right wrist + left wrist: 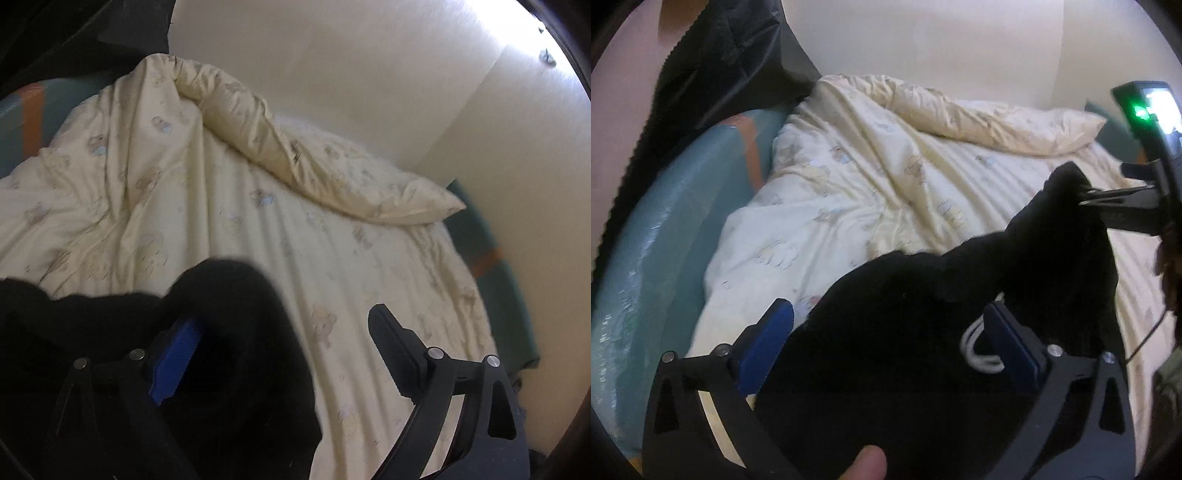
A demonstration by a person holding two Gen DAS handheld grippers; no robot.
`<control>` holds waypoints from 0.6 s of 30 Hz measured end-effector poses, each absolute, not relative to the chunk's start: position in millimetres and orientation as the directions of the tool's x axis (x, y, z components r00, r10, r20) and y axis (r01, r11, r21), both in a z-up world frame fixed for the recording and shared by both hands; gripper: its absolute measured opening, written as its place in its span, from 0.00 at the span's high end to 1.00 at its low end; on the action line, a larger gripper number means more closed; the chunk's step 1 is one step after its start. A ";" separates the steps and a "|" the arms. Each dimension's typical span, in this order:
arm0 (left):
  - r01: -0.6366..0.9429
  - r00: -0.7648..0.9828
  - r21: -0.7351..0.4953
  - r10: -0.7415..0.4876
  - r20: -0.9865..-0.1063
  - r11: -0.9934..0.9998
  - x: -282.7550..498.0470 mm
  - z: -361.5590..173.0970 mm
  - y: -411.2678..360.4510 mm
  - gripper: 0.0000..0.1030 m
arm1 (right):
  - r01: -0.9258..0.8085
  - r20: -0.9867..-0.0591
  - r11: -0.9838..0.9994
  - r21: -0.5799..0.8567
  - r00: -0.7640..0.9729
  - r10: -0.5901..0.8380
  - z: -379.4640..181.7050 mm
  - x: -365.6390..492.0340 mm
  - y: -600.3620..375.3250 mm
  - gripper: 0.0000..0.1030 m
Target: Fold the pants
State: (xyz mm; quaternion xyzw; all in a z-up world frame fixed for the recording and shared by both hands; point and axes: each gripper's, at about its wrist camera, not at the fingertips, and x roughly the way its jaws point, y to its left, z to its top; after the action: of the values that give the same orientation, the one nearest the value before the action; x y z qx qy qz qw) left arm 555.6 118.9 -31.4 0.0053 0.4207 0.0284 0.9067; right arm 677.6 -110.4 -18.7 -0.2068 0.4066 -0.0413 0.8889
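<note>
Above the cream duvet (871, 177) that covers the bed, the black pants (905, 332) hang bunched between the two tools, lifted clear of the bedding rather than laid out on it. From the left wrist view, the left gripper (886, 339) has its blue-padded fingers (768, 332) spread wide, with a thick mass of the dark cloth filling the gap between them; whether the pads actually press the cloth I cannot tell, since the jaws stand far apart. A white drawstring (979, 350) loops out beside the right-hand pad, which suggests the waistband end sits at this tool. The right gripper (1087, 197) shows at the far right of the same view, its thin tips drawn together on a peak of the fabric, pulling it up into a point. In the right wrist view, though, its own fingers (177, 354) look well apart, with cloth draped over the blue pad only, so the two views disagree and its hold stays uncertain.

The relation that matters: the garment's long axis runs from the left tool up and rightward to the right tool, and the open stretch of duvet lies ahead of both. I judge the next move needs the two ends drawn apart along that axis, so the cloth can spread flat on the bedding ahead; the left tool is nearer the bulk
</note>
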 end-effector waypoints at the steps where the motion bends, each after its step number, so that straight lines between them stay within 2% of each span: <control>1: -0.060 0.645 0.029 0.061 -0.762 0.998 551.8 -31.0 120.9 0.01 | -0.111 -0.714 0.916 -0.385 0.665 -0.219 -17.8 670.5 -115.6 0.10; 11: -0.098 0.590 -0.030 0.034 -0.807 0.995 471.2 -42.1 125.9 0.01 | -0.141 -0.757 0.934 -0.328 0.631 -0.171 -18.7 592.5 -194.1 0.10; 16: -0.133 0.565 -0.098 -0.005 -0.825 0.986 376.2 -44.6 124.3 0.01 | -0.170 -0.820 0.954 -0.247 0.561 -0.113 -40.3 549.2 -237.6 0.11; 17: -0.143 0.560 -0.093 0.003 -0.829 0.985 358.4 -43.8 123.5 0.01 | -0.170 -0.835 0.961 -0.218 0.542 -0.094 -49.0 546.1 -245.6 0.12; 18: -0.162 0.551 -0.093 0.012 -0.834 0.982 338.8 -42.6 123.3 0.01 | -0.161 -0.848 0.971 -0.177 0.525 -0.068 -58.2 546.0 -253.1 0.21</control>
State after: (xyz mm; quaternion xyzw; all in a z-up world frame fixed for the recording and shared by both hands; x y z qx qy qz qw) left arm 338.8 123.3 -42.6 -0.0799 0.4710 0.0496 0.8771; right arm 546.0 -253.1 -58.2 -0.1178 0.4865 0.0271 0.8653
